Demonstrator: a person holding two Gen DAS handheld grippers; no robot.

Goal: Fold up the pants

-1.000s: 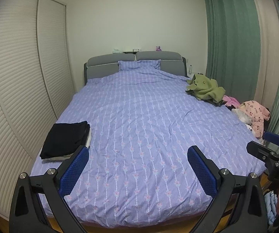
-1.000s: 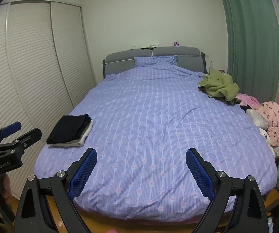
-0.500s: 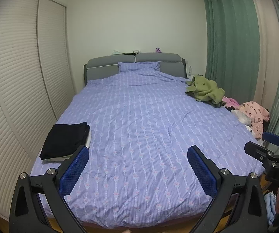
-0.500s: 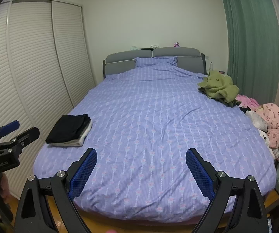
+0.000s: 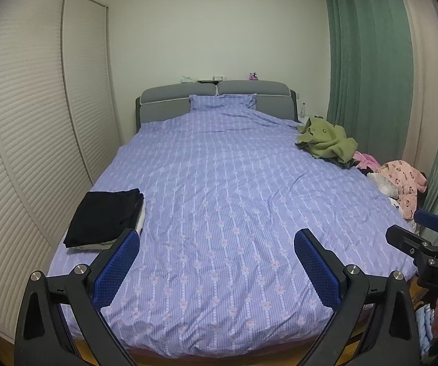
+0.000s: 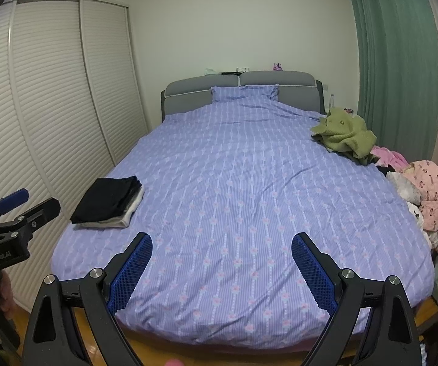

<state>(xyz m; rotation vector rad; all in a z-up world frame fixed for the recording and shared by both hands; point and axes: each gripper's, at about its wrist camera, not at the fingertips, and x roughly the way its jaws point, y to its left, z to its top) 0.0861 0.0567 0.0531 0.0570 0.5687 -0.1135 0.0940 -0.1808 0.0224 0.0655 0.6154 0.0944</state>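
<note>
Left gripper [image 5: 217,262] and right gripper [image 6: 222,267] agape above lilac bed [image 5: 219,183], shuttered wardrobe [image 5: 35,122] alongside.

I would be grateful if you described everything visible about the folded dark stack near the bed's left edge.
The folded stack holds black fabric on top, folded into a neat rectangle, with a pale grey-white garment beneath, showing along its near and right edges. It lies flat on the purple striped duvet, near the left edge towards the foot. Nothing else touches it; both claws are clear of it.

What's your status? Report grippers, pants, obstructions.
Left gripper open, empty. Right gripper open, empty. No pants in hand; unfolded clothes pile at bed's right edge, folded stack left. Nothing blocking.
</note>
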